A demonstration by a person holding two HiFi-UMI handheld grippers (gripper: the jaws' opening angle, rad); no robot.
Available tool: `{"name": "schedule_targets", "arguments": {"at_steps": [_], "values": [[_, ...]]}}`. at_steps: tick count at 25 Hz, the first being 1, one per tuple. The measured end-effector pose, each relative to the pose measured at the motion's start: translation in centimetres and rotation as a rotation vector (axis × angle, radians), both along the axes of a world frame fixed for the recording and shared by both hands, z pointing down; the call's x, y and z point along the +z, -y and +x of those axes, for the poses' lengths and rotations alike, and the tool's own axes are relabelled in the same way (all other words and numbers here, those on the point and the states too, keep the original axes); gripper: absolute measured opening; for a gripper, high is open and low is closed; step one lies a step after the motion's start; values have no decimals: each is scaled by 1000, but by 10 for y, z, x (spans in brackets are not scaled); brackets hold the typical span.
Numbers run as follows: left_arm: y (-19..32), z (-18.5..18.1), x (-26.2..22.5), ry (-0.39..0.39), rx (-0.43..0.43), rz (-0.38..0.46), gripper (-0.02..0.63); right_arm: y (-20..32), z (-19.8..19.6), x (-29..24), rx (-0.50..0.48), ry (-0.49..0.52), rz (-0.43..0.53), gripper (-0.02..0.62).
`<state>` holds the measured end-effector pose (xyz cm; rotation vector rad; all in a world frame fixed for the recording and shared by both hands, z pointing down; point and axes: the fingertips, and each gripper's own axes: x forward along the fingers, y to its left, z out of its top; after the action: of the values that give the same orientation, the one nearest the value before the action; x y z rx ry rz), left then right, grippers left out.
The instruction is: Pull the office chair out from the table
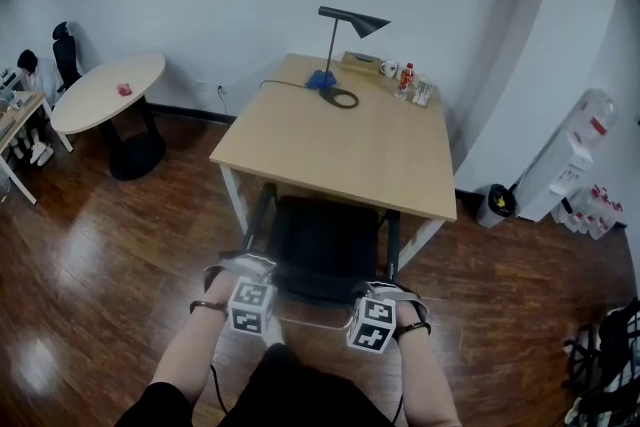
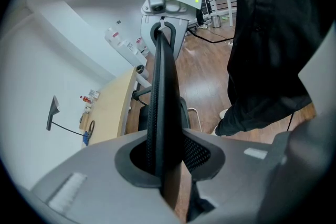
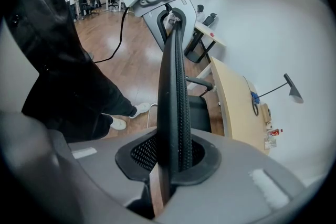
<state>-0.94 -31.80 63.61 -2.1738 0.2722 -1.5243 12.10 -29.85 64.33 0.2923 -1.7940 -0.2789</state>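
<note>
A black mesh office chair [image 1: 322,250] stands at the near side of the wooden table [image 1: 340,150], its seat partly under the tabletop. My left gripper [image 1: 244,267] is shut on the left end of the backrest's top edge, and my right gripper [image 1: 384,293] is shut on the right end. In the left gripper view the backrest rim [image 2: 163,92] runs from my left gripper [image 2: 165,162] up to the right gripper [image 2: 163,29]. In the right gripper view the same rim [image 3: 176,92] sits clamped in my right gripper [image 3: 173,162].
On the table's far end stand a black desk lamp [image 1: 352,20] and some bottles [image 1: 405,80]. A round white table [image 1: 105,90] is at the left. A water dispenser [image 1: 565,165] and a bin [image 1: 497,203] stand at the right wall. The person's legs are close behind the chair.
</note>
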Motion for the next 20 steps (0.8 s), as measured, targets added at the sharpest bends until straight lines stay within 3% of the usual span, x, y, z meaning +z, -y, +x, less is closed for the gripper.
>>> {"name": "schedule_targets", "arguments": {"at_steps": [20], "values": [[-64, -9, 2, 14, 46, -42, 92, -68, -9, 2, 63, -2, -25, 79]]}}
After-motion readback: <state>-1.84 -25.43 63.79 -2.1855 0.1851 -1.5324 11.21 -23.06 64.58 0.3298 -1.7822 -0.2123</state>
